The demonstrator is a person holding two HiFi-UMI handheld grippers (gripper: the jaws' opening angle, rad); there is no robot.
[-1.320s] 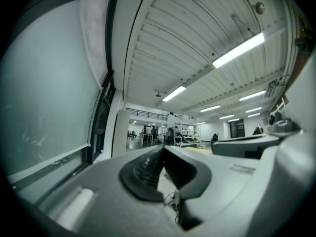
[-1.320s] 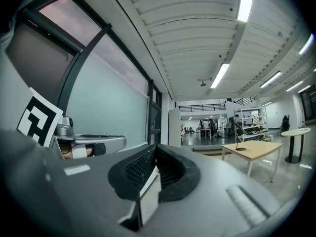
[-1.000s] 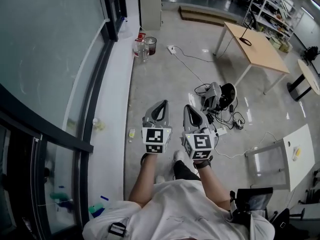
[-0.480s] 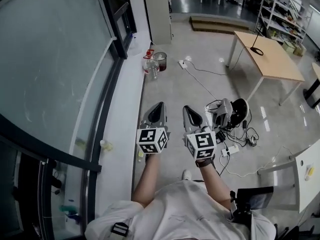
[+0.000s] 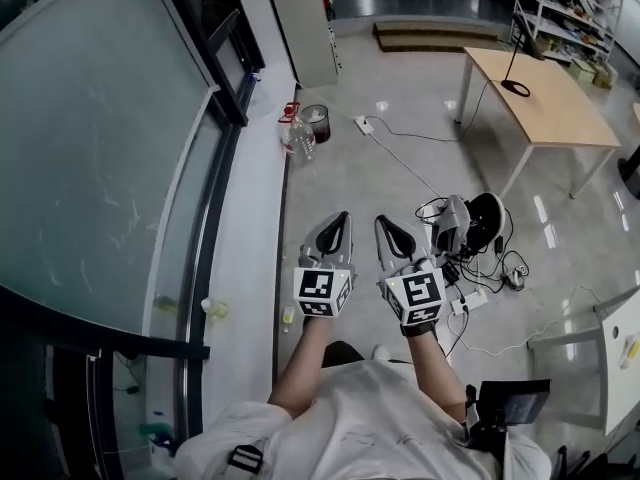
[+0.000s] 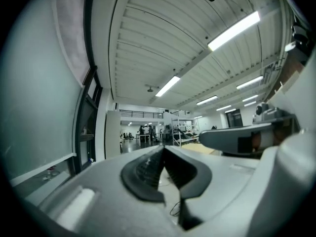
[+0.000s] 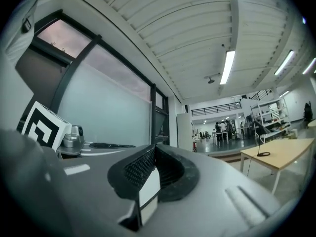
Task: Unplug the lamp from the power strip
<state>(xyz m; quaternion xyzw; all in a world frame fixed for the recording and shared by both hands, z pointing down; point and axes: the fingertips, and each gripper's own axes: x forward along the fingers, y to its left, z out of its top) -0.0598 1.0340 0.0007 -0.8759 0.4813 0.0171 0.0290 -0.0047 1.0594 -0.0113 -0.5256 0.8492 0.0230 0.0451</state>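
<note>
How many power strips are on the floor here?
2. One power strip lies near the bottle by the window; a second power strip lies beside the cable tangle, right of the right gripper. More may hide under the cables.

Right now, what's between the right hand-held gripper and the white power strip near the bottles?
In the head view, bare floor lies between the right hand-held gripper and power strip; only its white cable trails alongside.

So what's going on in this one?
A person holds the left gripper and the right gripper out level above the floor, both with jaws together and nothing between them. Neither touches anything. A white power strip lies on the floor ahead, and a lamp stands on the wooden table.
</note>
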